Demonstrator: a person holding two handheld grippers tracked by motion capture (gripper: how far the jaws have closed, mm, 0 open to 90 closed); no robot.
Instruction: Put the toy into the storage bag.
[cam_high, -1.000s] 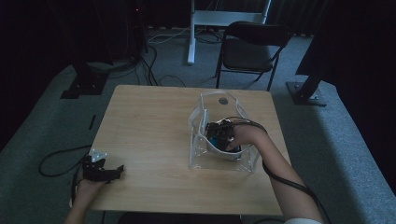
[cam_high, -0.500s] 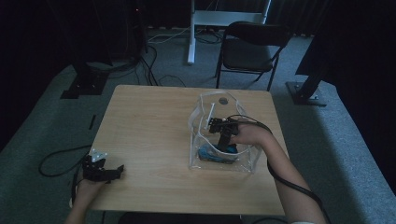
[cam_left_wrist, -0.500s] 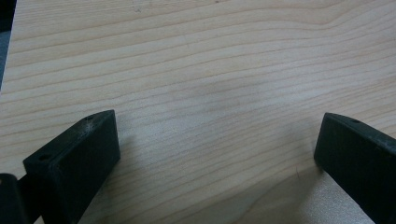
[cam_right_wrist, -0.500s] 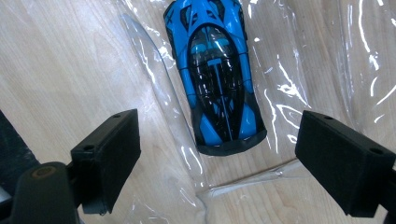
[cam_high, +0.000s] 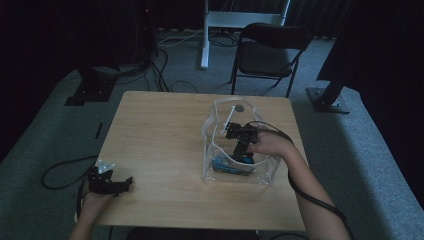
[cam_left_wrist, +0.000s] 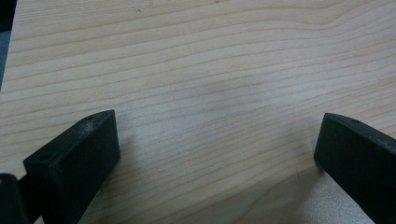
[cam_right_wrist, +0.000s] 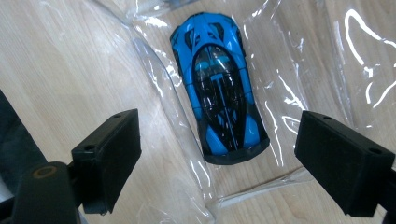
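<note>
While it sits upright, clear bag (cam_high: 240, 150) holds blue toy car (cam_right_wrist: 219, 88).

Wooden table (cam_high: 165, 130) sat under both grippers, bare wood grain ahead of left gripper (cam_high: 125, 184). Black folding chair (cam_high: 267, 52) stood well beyond right gripper (cam_high: 244, 154), past far table edge. White stand (cam_high: 205, 35) was just left of chair, loose cables (cam_high: 167, 75) on floor near it. Black base plate (cam_high: 87, 95) lay far beyond left gripper, another one (cam_high: 327, 100) off to right of right gripper. Grey carpet (cam_high: 360, 165) all around, dark curtains way back.
</note>
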